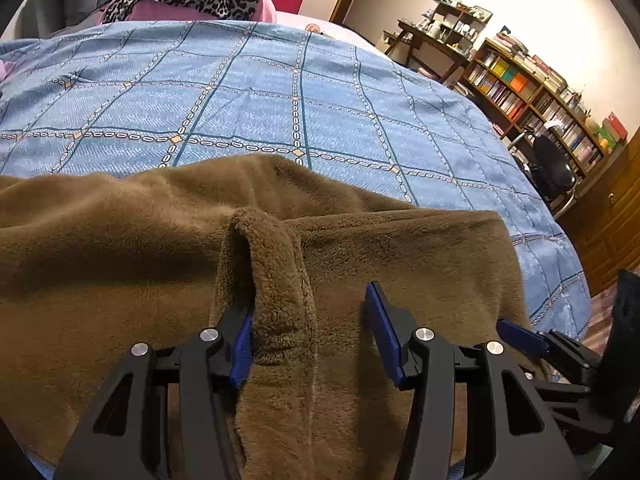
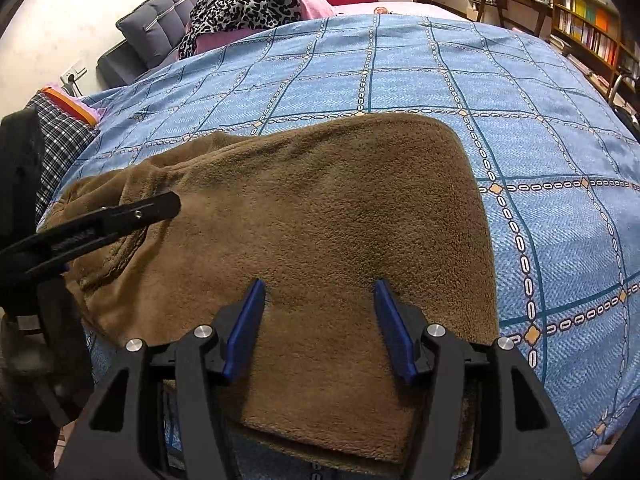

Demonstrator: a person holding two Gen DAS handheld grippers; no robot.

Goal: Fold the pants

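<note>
The brown fleece pants [image 2: 320, 208] lie partly folded on the bed, spread over a blue quilt with a chain-pattern grid [image 2: 540, 128], close to the bed's near edge. In the left wrist view a raised ridge of the fleece [image 1: 272, 264] stands up between the pads of the left hand-held gripper [image 1: 308, 332]; its jaws are apart, the left blue pad against the side of the ridge and the right blue pad clear of it, so the cloth is not pinched. The right hand-held gripper [image 2: 320, 328] hovers over the flat folded part of the pants near the bed's near edge, its jaws apart with nothing clamped between them. Toward the far end of the bed lie a leopard-print cloth [image 2: 248, 0] and a grey padded cushion [image 2: 156, 20]. A wooden bookshelf full of books [image 1: 540, 96] stands beyond the bed's right side.
</note>
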